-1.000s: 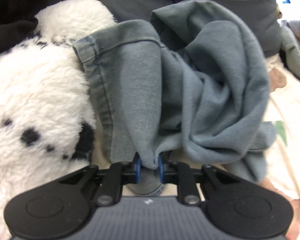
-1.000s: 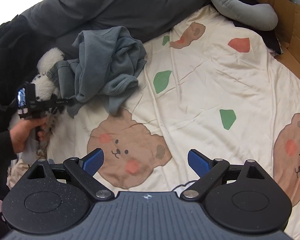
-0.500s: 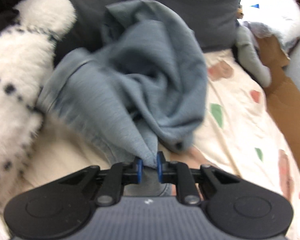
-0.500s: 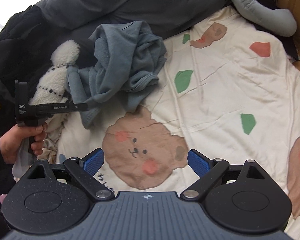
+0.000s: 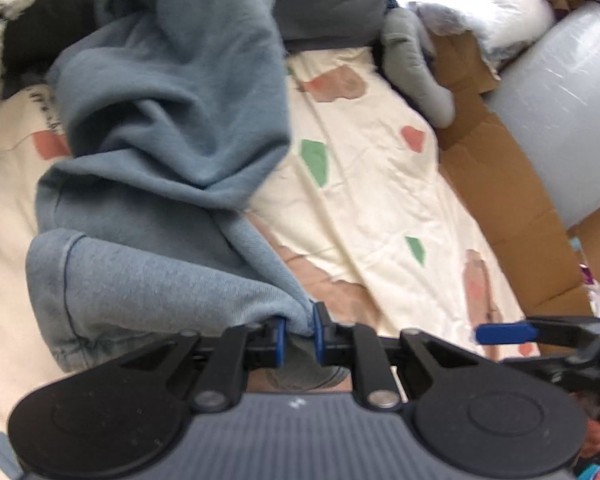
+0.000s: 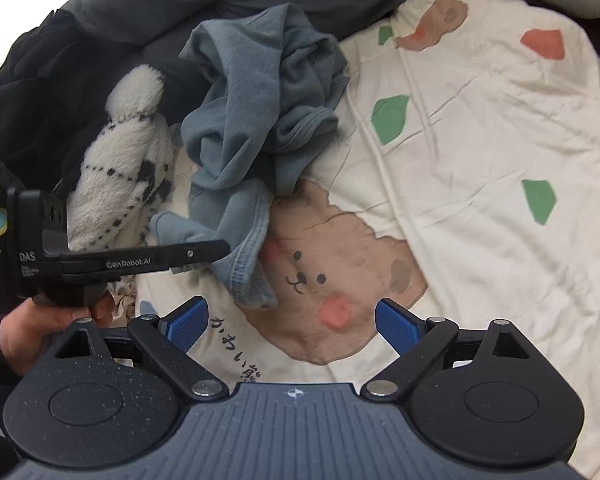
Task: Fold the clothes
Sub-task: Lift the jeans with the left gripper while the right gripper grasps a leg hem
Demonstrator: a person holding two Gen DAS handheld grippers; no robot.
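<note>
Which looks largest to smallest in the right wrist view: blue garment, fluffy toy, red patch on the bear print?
1. Blue garment
2. Fluffy toy
3. Red patch; it lies nearest the camera, yet looks smallest.

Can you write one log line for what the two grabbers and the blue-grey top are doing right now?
left gripper: shut on blue-grey sweatshirt hem | right gripper: open, empty, above bear-print sheet | sweatshirt: crumpled, unfolded

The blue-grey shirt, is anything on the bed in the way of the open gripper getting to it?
Nothing visible is. The right gripper is open above bare bedsheet, and only the printed bear lies between it and the blue-grey shirt. The left gripper already pinches the shirt's edge. The white plush toy sits off to the side.
</note>
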